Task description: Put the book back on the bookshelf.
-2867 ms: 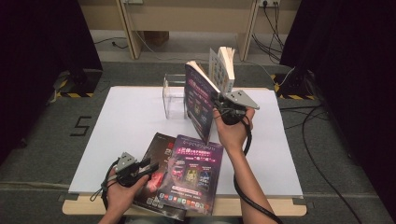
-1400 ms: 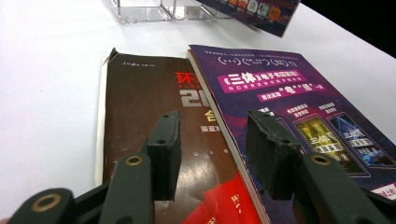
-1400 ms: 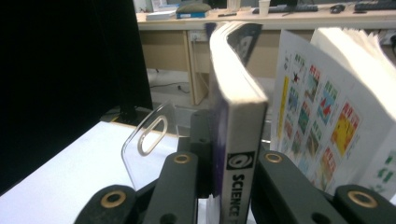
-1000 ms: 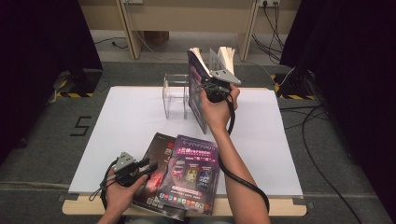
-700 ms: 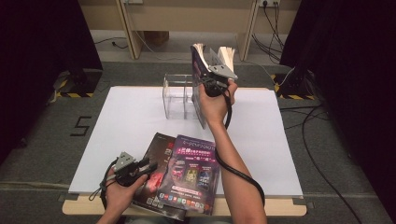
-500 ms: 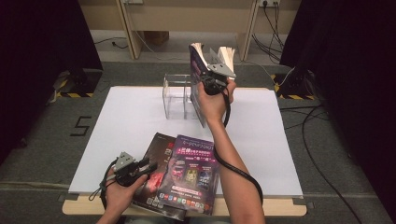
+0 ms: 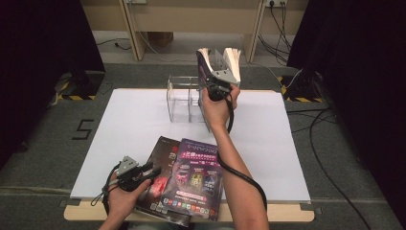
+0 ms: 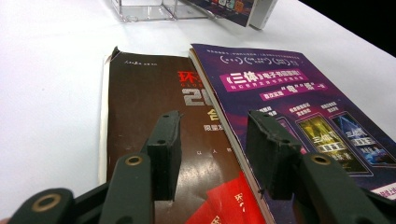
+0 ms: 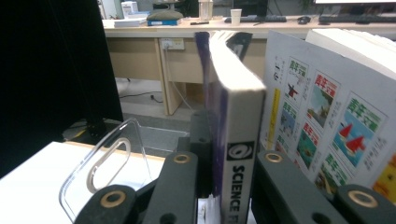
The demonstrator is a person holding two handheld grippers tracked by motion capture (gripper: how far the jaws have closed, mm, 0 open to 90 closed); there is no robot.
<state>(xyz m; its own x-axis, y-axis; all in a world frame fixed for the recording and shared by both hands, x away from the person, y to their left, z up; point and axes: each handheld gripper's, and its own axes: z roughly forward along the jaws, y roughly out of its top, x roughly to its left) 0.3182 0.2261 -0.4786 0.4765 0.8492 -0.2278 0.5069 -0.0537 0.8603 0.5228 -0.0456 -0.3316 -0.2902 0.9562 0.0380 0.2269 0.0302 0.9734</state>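
High view shows the right tongs [image 7: 216, 85] clenched on a thick purple-covered paperback [image 7: 205, 72], upright beside the clear acrylic rack [image 7: 184, 98], likely needing lowering in, while the left tongs [image 7: 152, 168] sit released.

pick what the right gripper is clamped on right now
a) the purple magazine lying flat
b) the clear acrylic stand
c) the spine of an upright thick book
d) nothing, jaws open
c: in the right gripper view the right gripper has its jaws closed on the spine of the upright thick book, beside the clear acrylic stand.

The purple magazine [image 8: 299, 116] runs past the frame edge, its small print probably illegible.
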